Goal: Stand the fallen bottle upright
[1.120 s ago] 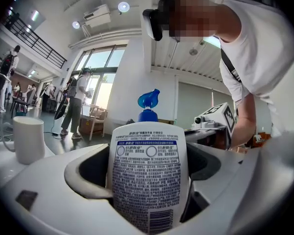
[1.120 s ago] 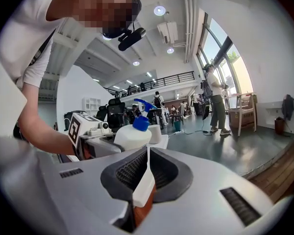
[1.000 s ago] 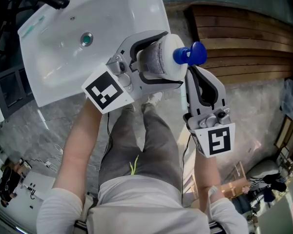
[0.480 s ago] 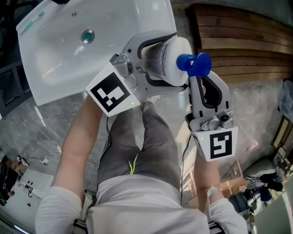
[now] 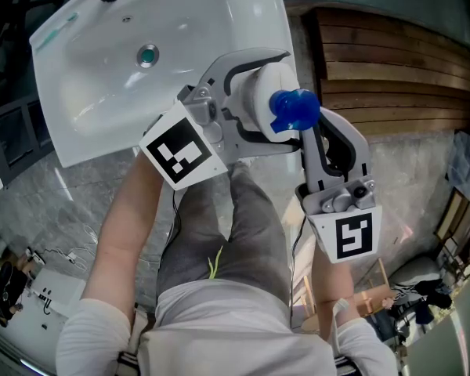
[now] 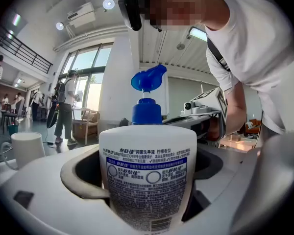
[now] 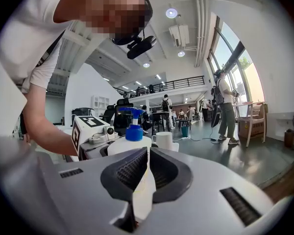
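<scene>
A white pump bottle [image 5: 258,100] with a blue pump head [image 5: 294,110] is held in the air over the person's legs. My left gripper [image 5: 288,94] is shut on its body, one jaw on each side. In the left gripper view the bottle [image 6: 147,180] stands with its label facing the camera and the pump [image 6: 148,80] on top. My right gripper [image 5: 313,125] points up at the pump from just below it, jaws shut with nothing held. In the right gripper view, the bottle [image 7: 132,140] sits just beyond the shut right gripper [image 7: 147,151].
A white sink basin [image 5: 102,92] with a drain [image 5: 147,54] lies to the upper left. Wooden boards [image 5: 399,61] lie at the upper right, with grey stone floor below them. A white mug [image 6: 27,148] stands nearby. People stand in the hall behind [image 7: 225,106].
The bottle has tipped so its pump points more toward the head camera, now overlapping the white body instead of sticking out to the right. Both grippers shifted slightly right.
</scene>
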Motion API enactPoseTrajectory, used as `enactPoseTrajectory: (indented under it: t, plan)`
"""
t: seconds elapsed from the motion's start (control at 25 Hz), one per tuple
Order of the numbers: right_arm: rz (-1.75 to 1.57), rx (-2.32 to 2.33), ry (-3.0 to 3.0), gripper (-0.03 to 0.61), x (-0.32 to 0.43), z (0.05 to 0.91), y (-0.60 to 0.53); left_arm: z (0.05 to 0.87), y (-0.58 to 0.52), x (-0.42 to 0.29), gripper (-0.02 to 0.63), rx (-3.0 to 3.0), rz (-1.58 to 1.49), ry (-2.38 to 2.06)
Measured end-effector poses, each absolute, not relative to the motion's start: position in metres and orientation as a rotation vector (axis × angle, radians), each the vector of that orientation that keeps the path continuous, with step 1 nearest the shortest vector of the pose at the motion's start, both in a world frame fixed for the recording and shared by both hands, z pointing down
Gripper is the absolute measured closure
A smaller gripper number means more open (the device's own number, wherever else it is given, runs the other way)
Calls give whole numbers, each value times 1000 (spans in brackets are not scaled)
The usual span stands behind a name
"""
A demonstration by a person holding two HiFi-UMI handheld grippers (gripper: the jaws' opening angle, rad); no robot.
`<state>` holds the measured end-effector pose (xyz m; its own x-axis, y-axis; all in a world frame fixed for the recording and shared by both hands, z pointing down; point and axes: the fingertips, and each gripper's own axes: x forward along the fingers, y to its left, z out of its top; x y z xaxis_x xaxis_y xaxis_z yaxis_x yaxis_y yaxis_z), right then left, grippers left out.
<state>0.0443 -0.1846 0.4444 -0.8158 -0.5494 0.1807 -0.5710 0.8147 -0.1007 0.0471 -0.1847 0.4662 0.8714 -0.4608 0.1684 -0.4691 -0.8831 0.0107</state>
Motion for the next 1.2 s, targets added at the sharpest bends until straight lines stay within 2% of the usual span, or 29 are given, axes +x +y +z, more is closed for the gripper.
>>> enactPoseTrajectory:
  t: [0.8,1.2]
  plan:
    - [240,918,-2838,537,46,446,-187,468,-186,44,84,2978,242,-760]
    - [244,935,-2829,537,25,447,-166,463,-169,15,72,2986,218,-793]
